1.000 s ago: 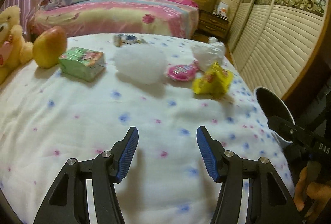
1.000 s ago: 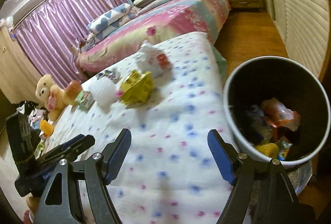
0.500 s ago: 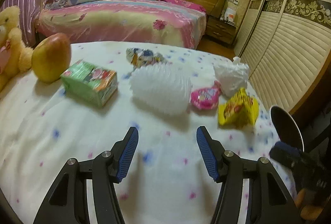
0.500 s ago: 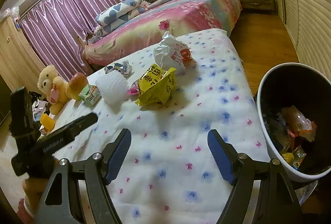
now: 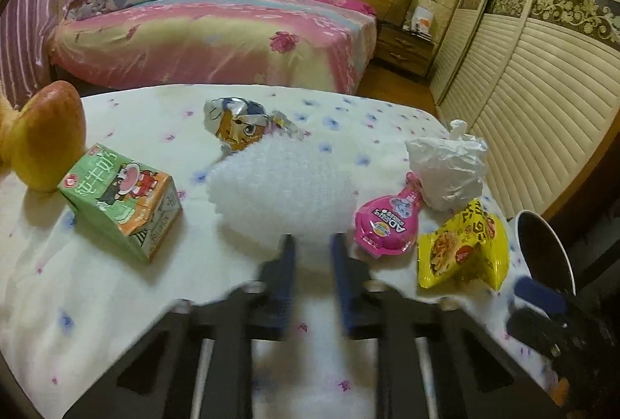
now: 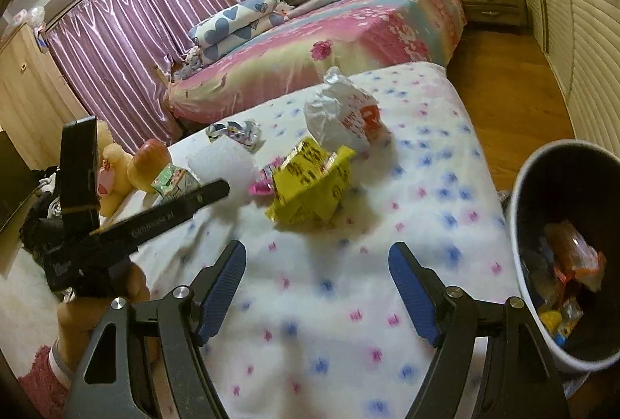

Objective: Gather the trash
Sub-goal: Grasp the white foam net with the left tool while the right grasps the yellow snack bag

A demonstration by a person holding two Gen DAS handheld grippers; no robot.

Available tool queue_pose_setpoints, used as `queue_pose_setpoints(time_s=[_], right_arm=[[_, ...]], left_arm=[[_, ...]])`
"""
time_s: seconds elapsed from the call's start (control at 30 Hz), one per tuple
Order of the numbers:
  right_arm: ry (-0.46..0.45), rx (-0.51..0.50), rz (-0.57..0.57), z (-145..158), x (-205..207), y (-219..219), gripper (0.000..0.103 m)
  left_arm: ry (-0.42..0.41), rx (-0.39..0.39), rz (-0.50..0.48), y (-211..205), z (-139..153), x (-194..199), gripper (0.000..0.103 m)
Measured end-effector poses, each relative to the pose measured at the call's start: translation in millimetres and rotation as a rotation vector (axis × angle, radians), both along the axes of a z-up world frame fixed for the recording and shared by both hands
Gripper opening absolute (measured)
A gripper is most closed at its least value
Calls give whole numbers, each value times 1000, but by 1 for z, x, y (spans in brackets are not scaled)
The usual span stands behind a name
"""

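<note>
Left wrist view: left gripper (image 5: 312,256) jaws have just been closing on white foam wrap (image 5: 283,190); grip unconfirmed. Right gripper (image 6: 317,287) open, empty. Next: carry to black bin (image 6: 519,186).

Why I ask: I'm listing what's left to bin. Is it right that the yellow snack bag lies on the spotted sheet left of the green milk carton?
No. In the left wrist view the yellow snack bag lies right of the green milk carton; both lie on the spotted sheet.

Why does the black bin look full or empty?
Partly full: the bin shows crumpled wrappers piled inside, with dark wall bare above them.
</note>
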State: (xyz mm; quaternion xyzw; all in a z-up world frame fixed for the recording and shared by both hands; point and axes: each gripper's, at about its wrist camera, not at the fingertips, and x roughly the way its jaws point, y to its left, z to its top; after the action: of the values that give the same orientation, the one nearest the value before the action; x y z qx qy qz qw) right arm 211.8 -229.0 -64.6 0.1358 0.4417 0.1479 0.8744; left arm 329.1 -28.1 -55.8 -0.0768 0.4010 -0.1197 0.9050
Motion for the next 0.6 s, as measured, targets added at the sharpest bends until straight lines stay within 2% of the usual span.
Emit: queue_pose_setpoints(time_s=[0.13,0.3,0.37,0.43,0.47,0.6], right_arm=[[24,3,14,-10,23,9,77],[25,-3,28,-15,38,20,75],[26,-13,32,-16,41,24,67],[33,-22,31,-17,42,25,50],[36,-23,28,-18,42,25,46],[15,-28,18,-14,34,20,40]], left_arm=[[-17,4,-9,4,1,-12,8],[-15,-28,-12,11,1,-35,8],[-16,-36,-18,11,2,-44,8],[-19,-39,-20,10,4,-53,8],[-21,-41,-24,9,4,-57,8],[-23,-55,-29,8,7,-70,8]])
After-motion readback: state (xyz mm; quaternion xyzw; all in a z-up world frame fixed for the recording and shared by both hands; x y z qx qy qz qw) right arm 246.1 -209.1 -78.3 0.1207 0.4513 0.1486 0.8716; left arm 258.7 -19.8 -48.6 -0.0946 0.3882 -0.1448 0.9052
